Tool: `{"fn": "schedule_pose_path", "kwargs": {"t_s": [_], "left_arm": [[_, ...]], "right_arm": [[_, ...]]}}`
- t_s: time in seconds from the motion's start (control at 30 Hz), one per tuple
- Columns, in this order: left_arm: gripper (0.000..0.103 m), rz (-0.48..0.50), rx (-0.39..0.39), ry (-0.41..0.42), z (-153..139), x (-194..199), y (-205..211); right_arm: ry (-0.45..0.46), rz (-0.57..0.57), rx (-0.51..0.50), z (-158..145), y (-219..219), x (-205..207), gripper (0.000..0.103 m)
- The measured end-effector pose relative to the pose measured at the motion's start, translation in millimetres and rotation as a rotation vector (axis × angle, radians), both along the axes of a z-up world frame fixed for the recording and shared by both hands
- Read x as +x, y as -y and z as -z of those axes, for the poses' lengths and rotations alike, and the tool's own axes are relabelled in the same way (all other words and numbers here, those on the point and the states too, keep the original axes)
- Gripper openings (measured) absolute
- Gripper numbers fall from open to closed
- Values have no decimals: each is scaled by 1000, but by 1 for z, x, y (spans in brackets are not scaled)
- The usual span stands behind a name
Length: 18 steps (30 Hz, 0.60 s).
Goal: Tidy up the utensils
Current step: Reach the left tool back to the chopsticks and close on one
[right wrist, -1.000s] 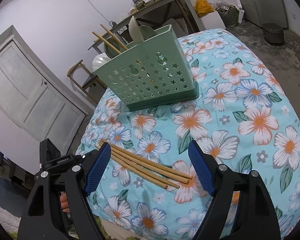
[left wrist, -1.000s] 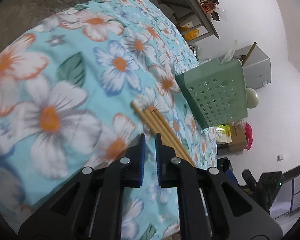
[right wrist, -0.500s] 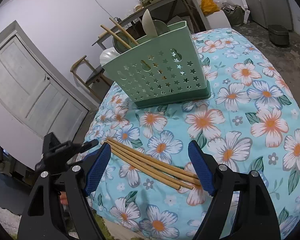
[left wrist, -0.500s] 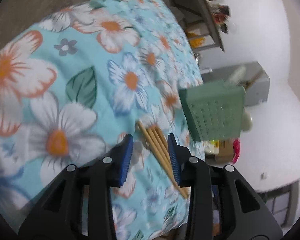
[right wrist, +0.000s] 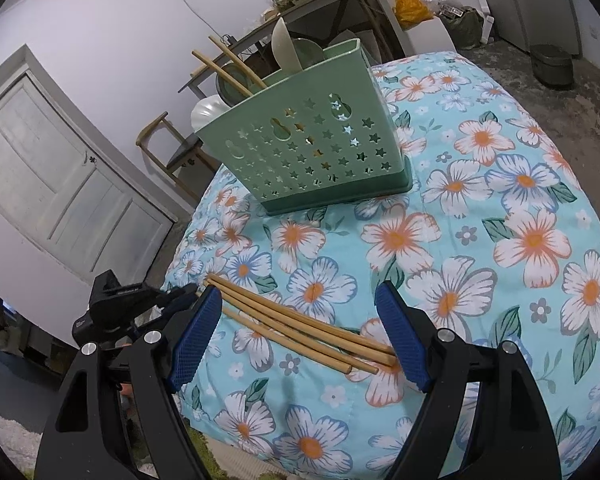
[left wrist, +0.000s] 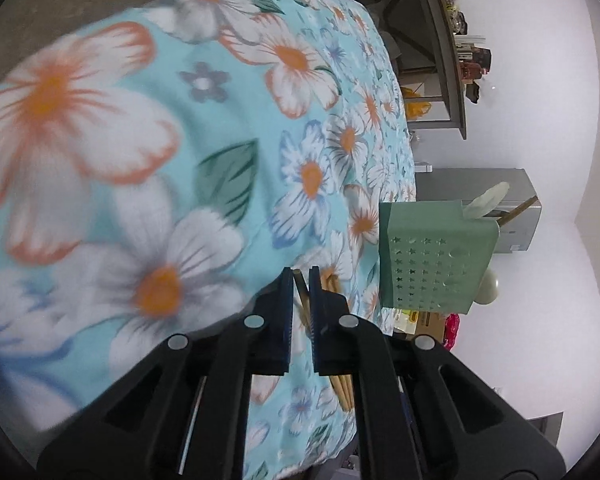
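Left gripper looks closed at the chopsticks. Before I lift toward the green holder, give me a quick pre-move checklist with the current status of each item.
1. Left gripper closed on one chopstick: ok; the jaws have just been closing and a stick sits between the pads.
2. Only one stick caught: cannot tell; the other chopsticks lie tight beside it.
3. Grip near the stick's end, not its middle: ok, though it may swing when lifted.
4. Right gripper open and holding nothing: ok, but it straddles the pile.
5. Green holder upright on the floral cloth: ok.
6. Room in the holder: cannot tell; chopsticks and spoons already stand inside.
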<state>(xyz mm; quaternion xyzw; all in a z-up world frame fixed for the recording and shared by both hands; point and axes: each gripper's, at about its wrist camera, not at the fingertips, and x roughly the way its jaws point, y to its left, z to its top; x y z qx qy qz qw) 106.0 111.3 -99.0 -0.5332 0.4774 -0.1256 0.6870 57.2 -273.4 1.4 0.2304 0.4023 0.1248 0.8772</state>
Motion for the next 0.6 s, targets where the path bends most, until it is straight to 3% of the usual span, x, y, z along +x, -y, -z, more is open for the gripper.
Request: {"fn": "schedule_pose_path", "kwargs": {"t_s": [0.23, 0.3, 0.37, 0.4, 0.5, 0.6], "left_arm": [[9, 5, 73, 11, -7, -19, -23], [19, 10, 73, 19, -11, -19, -23], [42, 9, 39, 37, -15, -20, -22], [45, 9, 29, 42, -18, -20, -21], [46, 14, 14, 17, -18, -22, -13], [40, -15, -40, -20, -8, -23, -10]], "right_arm": [[-4, 1, 3, -1, 3, 4, 77], [-1, -6, 3, -3, 1, 5, 77], [10, -14, -3, -6, -2, 4, 77], [15, -18, -6, -7, -4, 4, 77], [14, -20, -9, -6, -5, 3, 77], [4, -13, 0, -3, -3, 3, 77]]}}
